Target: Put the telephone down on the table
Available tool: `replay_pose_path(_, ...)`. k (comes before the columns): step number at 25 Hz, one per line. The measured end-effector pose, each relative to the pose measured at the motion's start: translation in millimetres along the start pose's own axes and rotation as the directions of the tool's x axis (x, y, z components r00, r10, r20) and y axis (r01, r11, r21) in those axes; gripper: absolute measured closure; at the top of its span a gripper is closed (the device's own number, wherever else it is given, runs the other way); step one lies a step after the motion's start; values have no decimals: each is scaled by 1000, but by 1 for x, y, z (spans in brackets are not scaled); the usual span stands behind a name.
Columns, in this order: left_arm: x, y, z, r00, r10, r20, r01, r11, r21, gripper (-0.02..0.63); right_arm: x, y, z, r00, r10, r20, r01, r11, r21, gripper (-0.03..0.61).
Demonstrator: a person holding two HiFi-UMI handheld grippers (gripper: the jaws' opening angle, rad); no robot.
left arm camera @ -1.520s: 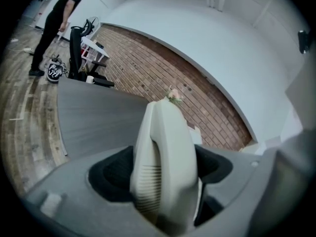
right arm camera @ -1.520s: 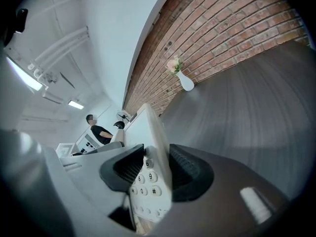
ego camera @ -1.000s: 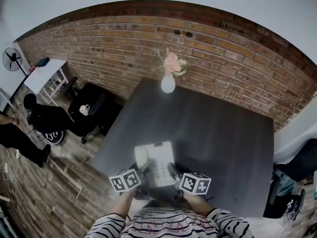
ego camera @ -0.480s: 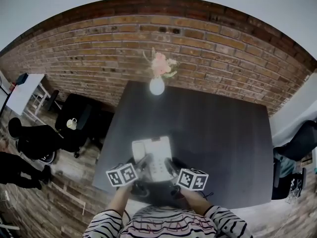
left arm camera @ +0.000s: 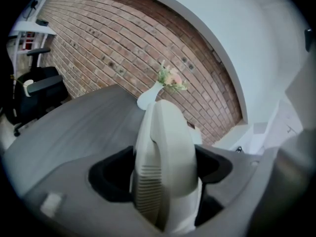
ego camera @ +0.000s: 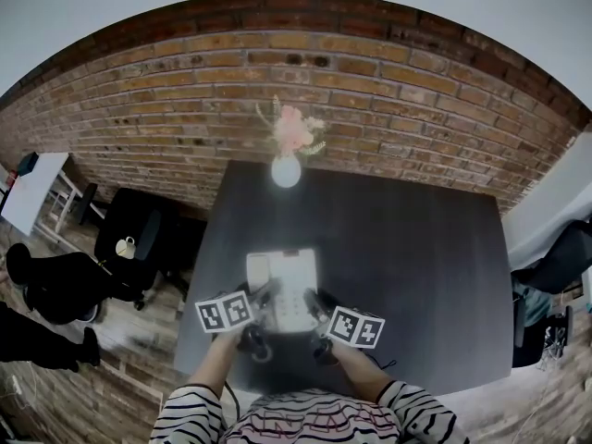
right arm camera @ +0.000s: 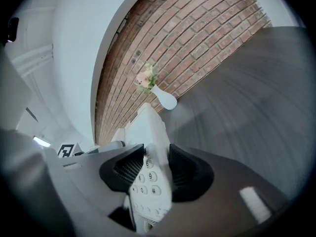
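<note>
– Left tool (ego camera: 265, 301) clamps the smooth, rounded cream handset side of your phone (ego camera: 290, 283).
– Your right tool (ego camera: 319, 305) pinches its keypad edge; phone hangs over the dark, grained bench's (ego camera: 412, 248) near end, contact unclear.

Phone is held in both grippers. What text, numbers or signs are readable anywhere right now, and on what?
"6": telephone keypad key
"8": keypad key
"9": keypad key
"0": keypad key
"#": keypad key
Other keys: blurred or covered by the jaws, unreadable.
Marker cubes: black-and-white square patterns only, no words.
</note>
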State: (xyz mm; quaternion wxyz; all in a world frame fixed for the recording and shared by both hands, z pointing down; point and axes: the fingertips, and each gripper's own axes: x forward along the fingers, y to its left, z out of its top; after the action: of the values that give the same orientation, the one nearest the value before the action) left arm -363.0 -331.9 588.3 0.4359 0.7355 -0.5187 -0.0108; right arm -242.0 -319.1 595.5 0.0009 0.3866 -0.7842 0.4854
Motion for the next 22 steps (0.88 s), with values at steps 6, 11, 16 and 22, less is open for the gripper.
replay_pose_path(6, 45, 15, 16, 997, -15, -74, 18, 999, 37, 249, 31, -25, 17, 999, -32, 2, 32, 998, 52, 420)
replay_pose_path(11, 84, 35, 23, 993, -19, -119, 21, 1000, 16, 249, 61, -49, 29, 998, -64, -10, 65, 995, 81, 420)
replay_pose_path(16, 118, 54, 39, 989, -15, -146, 20, 999, 33, 249, 94, -67, 43, 996, -85, -26, 87, 991, 102, 420)
replay_pose_path(22, 151, 73, 58, 987, -17, -160, 20, 1000, 19, 249, 129, -82, 62, 994, -102, -40, 105, 990, 92, 420)
